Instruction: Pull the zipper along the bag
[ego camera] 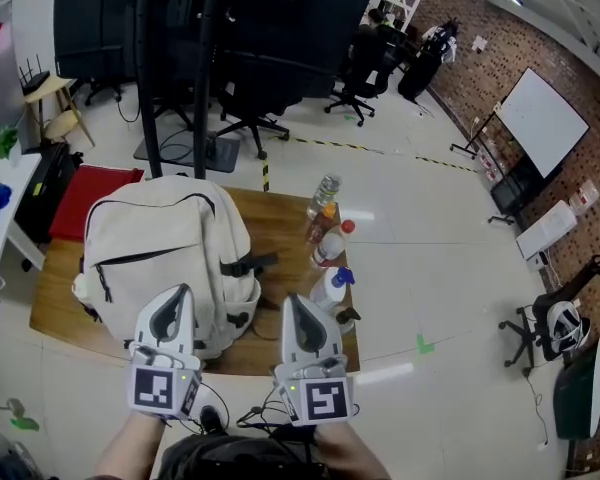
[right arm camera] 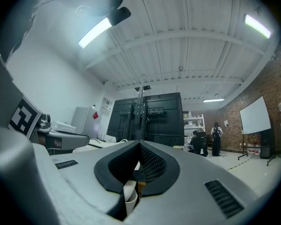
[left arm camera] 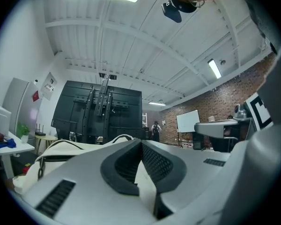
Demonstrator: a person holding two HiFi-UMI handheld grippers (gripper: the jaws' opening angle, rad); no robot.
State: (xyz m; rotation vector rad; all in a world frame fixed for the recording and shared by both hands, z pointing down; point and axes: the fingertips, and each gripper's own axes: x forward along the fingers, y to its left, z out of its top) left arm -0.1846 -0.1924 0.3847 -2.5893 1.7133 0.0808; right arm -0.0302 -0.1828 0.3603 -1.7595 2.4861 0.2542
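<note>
Left gripper (ego camera: 183,293) and right gripper (ego camera: 293,300) are being held clenched, empty, at the table's (ego camera: 280,218) near edge, presumably being readied for the backpack's (ego camera: 160,233) untouched zipper (ego camera: 155,199).

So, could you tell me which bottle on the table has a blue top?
The white plastic bottle just nearer the camera than the red-capped white bottle; no other top is blue.

A white bag (ego camera: 165,243) lies on a brown bench (ego camera: 58,306). Bottles (ego camera: 328,240) stand beside it on the right. The left gripper (ego camera: 185,291) is over the bag's near edge. The right gripper (ego camera: 291,299) is just beside the bag.
</note>
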